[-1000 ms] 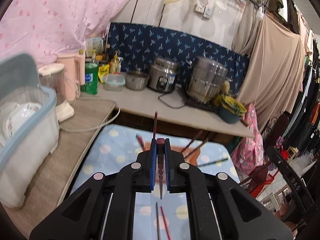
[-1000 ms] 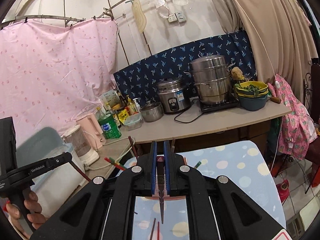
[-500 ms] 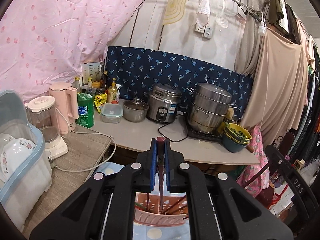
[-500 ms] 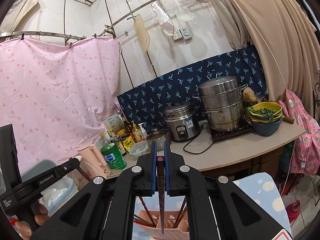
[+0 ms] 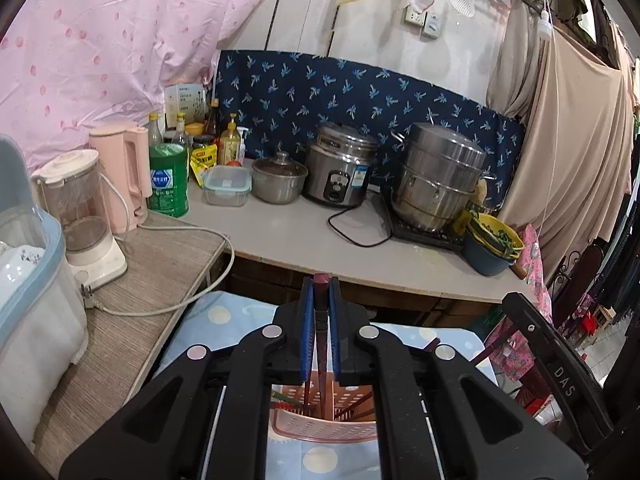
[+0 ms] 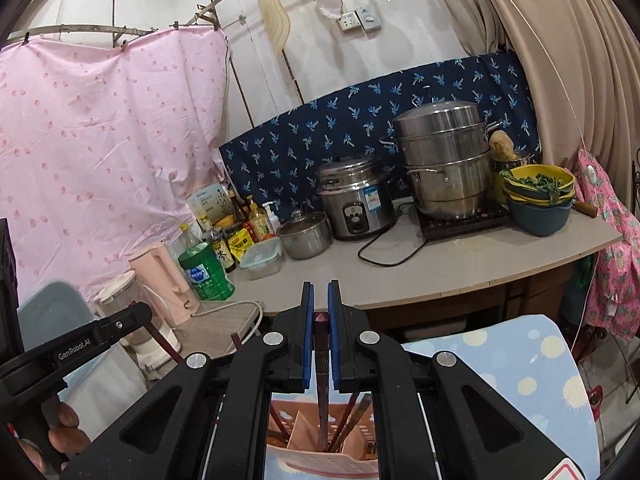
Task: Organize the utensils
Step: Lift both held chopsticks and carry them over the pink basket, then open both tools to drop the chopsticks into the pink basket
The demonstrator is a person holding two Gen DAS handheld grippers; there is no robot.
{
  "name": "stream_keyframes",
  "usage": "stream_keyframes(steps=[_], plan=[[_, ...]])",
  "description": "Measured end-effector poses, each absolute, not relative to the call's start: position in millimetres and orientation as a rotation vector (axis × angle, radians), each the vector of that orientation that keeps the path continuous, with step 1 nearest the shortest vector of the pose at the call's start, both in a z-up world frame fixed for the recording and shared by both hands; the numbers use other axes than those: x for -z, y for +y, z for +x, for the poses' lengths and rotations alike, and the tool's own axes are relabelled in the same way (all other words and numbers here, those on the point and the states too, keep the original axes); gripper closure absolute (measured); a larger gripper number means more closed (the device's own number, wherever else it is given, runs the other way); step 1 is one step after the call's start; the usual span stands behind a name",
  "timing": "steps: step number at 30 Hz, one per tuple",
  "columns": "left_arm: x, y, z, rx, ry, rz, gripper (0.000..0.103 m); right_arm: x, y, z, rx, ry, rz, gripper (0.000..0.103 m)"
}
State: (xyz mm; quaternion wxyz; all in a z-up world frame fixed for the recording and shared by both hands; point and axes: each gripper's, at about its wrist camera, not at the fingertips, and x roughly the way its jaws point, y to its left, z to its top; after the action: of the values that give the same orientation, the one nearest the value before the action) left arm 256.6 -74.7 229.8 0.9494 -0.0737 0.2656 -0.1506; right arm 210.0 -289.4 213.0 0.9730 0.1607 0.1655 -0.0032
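Note:
A pink perforated utensil basket [image 5: 324, 424] stands on the blue dotted tablecloth [image 5: 224, 312], with several dark chopsticks upright in it. My left gripper [image 5: 320, 286] is shut on a dark red chopstick [image 5: 321, 332] that points down into the basket. My right gripper [image 6: 321, 292] is shut on another dark red chopstick [image 6: 322, 376], its tip just above the basket [image 6: 320, 458]. In the right wrist view the left gripper [image 6: 92, 340] shows at the left edge, held by a hand [image 6: 60, 432]. The black right gripper body [image 5: 552, 364] shows in the left wrist view.
Behind the table runs a grey counter [image 5: 304, 236] with a rice cooker [image 5: 340, 170], a steamer pot [image 5: 436, 176], stacked bowls [image 5: 492, 244] and bottles. A blender [image 5: 80, 216] and a lidded dish box [image 5: 28, 288] stand on the left side shelf.
Both grippers have carried their chopsticks across the table to the basket. Loose chopsticks on the cloth have dropped out of view, and the basket now lies right under both grippers.

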Motion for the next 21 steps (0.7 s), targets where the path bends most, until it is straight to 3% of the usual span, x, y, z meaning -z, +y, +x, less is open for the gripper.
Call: stream_keyframes(steps=[7,10,14,21], plan=[[-215,-77,261,0.309,0.581,-0.152,0.095,-198,-283,220,0.018,0.384,0.282,0.096],[-213,-74,260,0.301,0.581,-0.158,0.095,-197,-282,218,0.027,0.383,0.284,0.09],[-214,-69,255,0.29,0.577,-0.155,0.087,-203,-281,209,0.033,0.37,0.28,0.079],[-221,-56,236,0.277,0.561,-0.158,0.078,-212,-275,186,0.018,0.355,0.277,0.078]])
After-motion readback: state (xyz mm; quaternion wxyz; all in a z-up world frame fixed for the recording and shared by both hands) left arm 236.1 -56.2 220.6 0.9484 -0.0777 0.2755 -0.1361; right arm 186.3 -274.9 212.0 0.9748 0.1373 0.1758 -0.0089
